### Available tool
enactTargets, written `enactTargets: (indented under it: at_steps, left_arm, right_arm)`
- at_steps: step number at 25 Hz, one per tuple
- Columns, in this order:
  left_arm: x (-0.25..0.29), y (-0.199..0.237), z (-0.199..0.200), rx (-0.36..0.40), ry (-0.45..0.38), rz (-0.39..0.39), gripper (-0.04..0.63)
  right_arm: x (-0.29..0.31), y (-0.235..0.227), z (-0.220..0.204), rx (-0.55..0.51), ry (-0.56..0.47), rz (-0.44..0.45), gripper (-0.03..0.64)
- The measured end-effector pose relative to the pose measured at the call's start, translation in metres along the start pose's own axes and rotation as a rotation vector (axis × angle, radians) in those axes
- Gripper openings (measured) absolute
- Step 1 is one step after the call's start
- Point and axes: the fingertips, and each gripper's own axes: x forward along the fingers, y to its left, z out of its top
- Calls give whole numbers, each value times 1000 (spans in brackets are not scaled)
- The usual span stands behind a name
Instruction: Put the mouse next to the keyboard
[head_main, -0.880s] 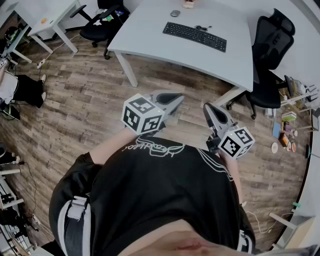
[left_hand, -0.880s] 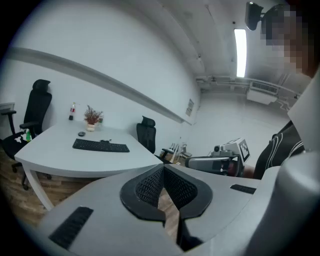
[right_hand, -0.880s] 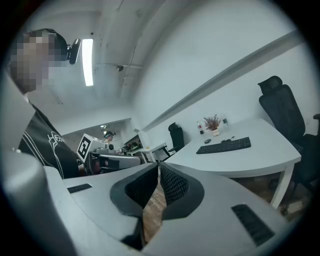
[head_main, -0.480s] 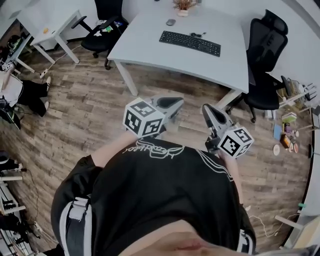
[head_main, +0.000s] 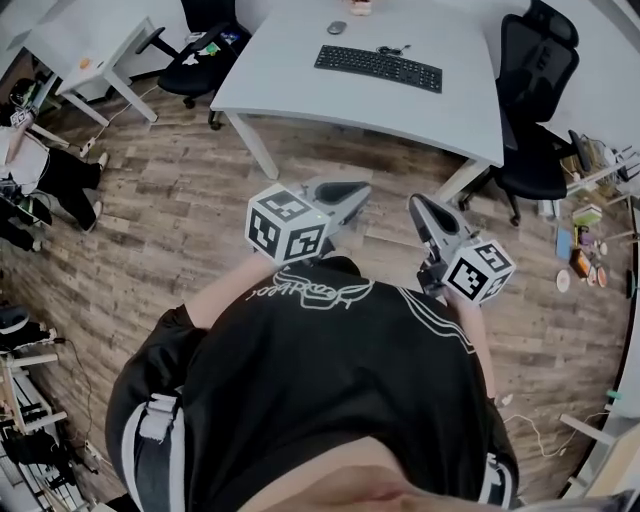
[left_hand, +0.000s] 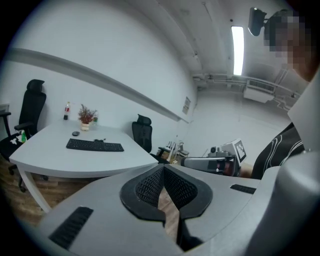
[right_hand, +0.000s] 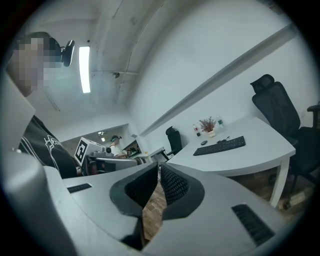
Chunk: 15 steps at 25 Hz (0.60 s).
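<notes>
Head view: the left hand-held gripper (head_main: 348, 192) and right hand-held gripper (head_main: 418, 208) hang before the chest as they did a second ago. The white surface (head_main: 290, 85) has barely drawn nearer, so the walk-up is still ahead. The mouse (head_main: 337, 27) lies beyond the keyboard (head_main: 378, 68), near its far left corner but apart from it. Left gripper view: jaws closed, empty. Right gripper view: jaws together, nothing held.
</notes>
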Motion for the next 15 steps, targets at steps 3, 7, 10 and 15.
enactTargets:
  at_steps: [3,7,10,15]
  left_arm:
    - [14,9,-2,-14,11,4,8]
    - [38,15,-9,-6,47,-25,8]
    - [53,25,-7,-10,56,-59,8]
    - [80,62,14,-15,32,-87,8]
  right_arm:
    - [-2,-15,-4,-1,16,-32,20]
    - [1,-41,-9,18,17,-65,20]
    - [14,-61,-8,45,16,-81,20]
    - [42,-98,8,29,16,-97,20]
